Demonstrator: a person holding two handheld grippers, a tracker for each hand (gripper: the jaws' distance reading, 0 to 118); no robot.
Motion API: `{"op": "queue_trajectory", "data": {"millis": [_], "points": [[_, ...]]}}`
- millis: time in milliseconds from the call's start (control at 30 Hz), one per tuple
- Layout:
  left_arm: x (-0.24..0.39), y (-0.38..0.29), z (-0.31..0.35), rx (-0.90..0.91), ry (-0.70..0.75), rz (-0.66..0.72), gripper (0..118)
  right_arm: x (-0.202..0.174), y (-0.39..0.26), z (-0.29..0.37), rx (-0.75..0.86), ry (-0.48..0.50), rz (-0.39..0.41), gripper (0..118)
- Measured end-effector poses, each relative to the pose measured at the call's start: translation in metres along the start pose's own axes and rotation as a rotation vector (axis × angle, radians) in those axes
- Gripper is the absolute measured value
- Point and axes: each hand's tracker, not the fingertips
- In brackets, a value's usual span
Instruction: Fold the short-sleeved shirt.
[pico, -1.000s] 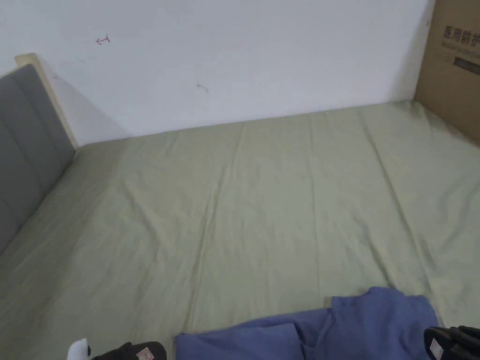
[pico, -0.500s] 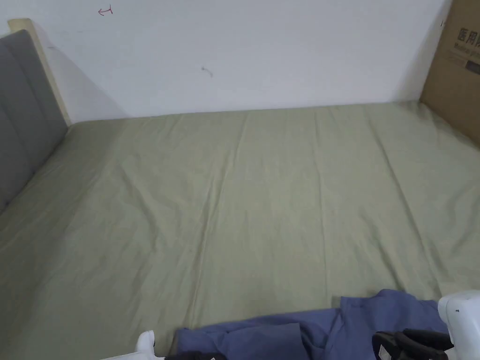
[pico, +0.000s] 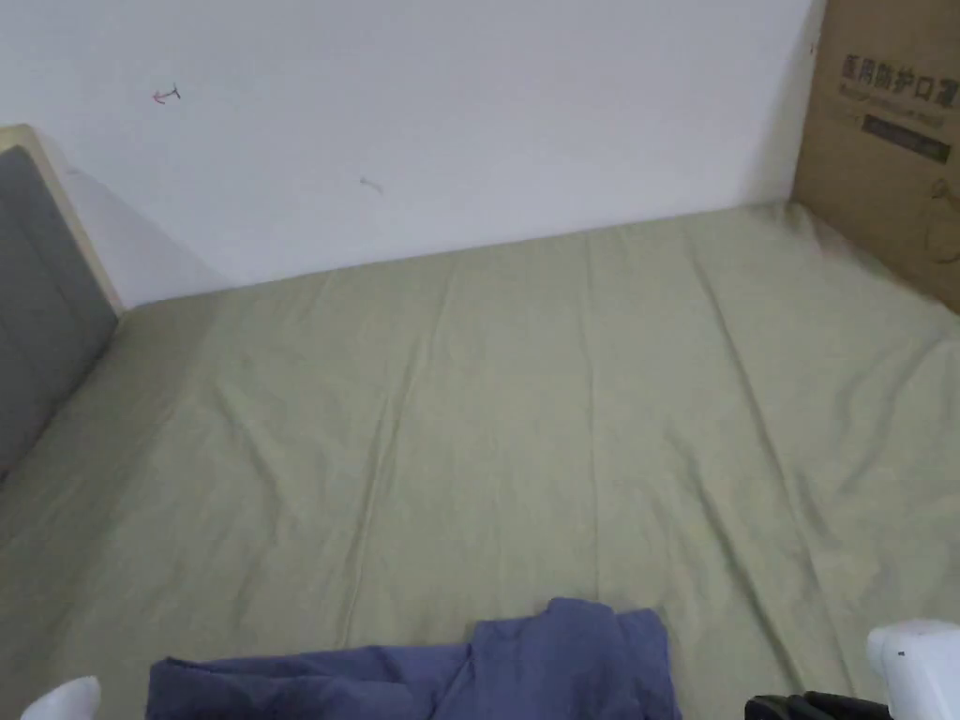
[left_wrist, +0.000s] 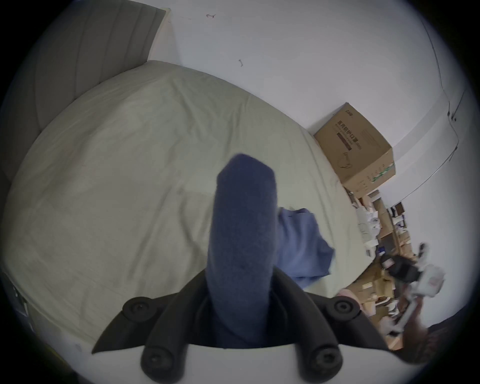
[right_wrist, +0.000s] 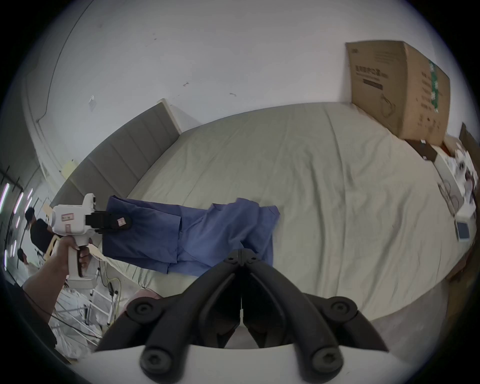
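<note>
- A blue short-sleeved cotton shirt (pico: 422, 670) is lying crumpled along the bottom edge of the head view, on a pale green bedsheet (pico: 525, 394) that is spreading wrinkled across the middle of the frame.
- In the right gripper view, the white-bodied, black-jawed left gripper (right_wrist: 124, 221) is sitting at the left middle, a hand (right_wrist: 75, 250) wrapping its grip; its jaws are pinching the left end of the shirt (right_wrist: 187, 233).
- In the left gripper view, a thick fold of the blue fabric (left_wrist: 242, 233) is running up the centre from between that gripper's own black jaws.
- The black right gripper (right_wrist: 241, 256) is showing at lower centre of its own view, jaws closed tip to tip with nothing between them, just in front of the shirt's near edge.
- A brown cardboard box (pico: 886, 141) is standing at the upper right of the head view, against a white wall (pico: 422, 122).
- A grey padded headboard (pico: 37, 300) is leaning in at the left edge.
</note>
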Motion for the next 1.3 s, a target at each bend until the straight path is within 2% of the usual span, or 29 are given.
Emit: {"op": "queue_trajectory", "data": {"millis": [100,200,233,267,333,367,400,467,533,567,600,633,667,700,733,767,833,967,1000,1100,1167,1300], "points": [[0.044,-0.005,-0.049,-0.062,-0.159,0.049,5,0.02,-0.008,0.01,-0.001,-0.009,-0.043,0],[0.083,-0.001,-0.109,-0.105,-0.217,0.055,6,0.04,-0.011,0.028,0.028,-0.041,-0.078,0],[0.1,-0.003,-0.135,-0.114,-0.241,0.057,15,0.046,-0.011,0.034,0.038,-0.053,-0.09,0],[0.115,-0.007,-0.162,-0.124,-0.284,0.071,37,0.053,-0.012,0.04,0.049,-0.066,-0.103,0],[0.132,-0.018,-0.216,-0.213,-0.358,0.118,112,0.063,-0.013,0.05,0.057,-0.093,-0.132,0],[0.137,-0.024,-0.233,-0.259,-0.363,0.138,118,0.068,-0.013,0.054,0.06,-0.105,-0.146,0],[0.14,-0.03,-0.24,-0.265,-0.329,0.155,112,0.073,-0.013,0.059,0.073,-0.107,-0.164,0],[0.142,-0.032,-0.238,-0.223,-0.282,0.153,110,0.08,-0.014,0.067,0.098,-0.107,-0.186,0],[0.145,-0.022,-0.219,-0.169,-0.295,0.09,110,0.085,-0.014,0.069,0.107,-0.114,-0.194,0],[0.147,-0.016,-0.205,-0.142,-0.292,0.044,105,0.087,-0.014,0.069,0.11,-0.114,-0.198,0],[0.149,-0.008,-0.189,-0.097,-0.281,-0.015,93,0.088,-0.013,0.067,0.11,-0.113,-0.201,0],[0.153,0.006,-0.162,-0.03,-0.241,-0.097,68,0.09,-0.012,0.065,0.11,-0.111,-0.202,0],[0.158,0.014,-0.141,0.009,-0.2,-0.153,68,0.09,-0.011,0.063,0.108,-0.108,-0.203,0],[0.165,0.02,-0.119,0.041,-0.141,-0.218,57,0.091,-0.011,0.059,0.107,-0.104,-0.203,0],[0.175,0.024,-0.111,0.048,-0.096,-0.268,22,0.091,-0.01,0.057,0.107,-0.1,-0.202,0],[0.182,0.027,-0.106,0.052,-0.063,-0.311,1,0.09,-0.01,0.056,0.108,-0.097,-0.201,0],[0.192,0.025,-0.136,-0.035,-0.143,-0.305,1,0.088,-0.01,0.055,0.113,-0.086,-0.205,0],[0.211,0.01,-0.202,-0.189,-0.109,-0.324,1,0.087,-0.013,0.058,0.11,-0.072,-0.206,0],[0.218,0.006,-0.217,-0.236,-0.052,-0.353,1,0.088,-0.014,0.059,0.113,-0.072,-0.196,0],[0.227,-0.018,-0.272,-0.338,-0.067,-0.342,1,0.09,-0.017,0.06,0.116,-0.134,-0.099,0],[0.226,-0.027,-0.286,-0.305,-0.034,-0.365,1,0.094,-0.017,0.058,0.103,-0.142,-0.106,0],[0.187,-0.056,-0.294,-0.262,-0.176,-0.123,1,0.1,-0.016,0.055,0.099,-0.116,-0.162,0]]}}
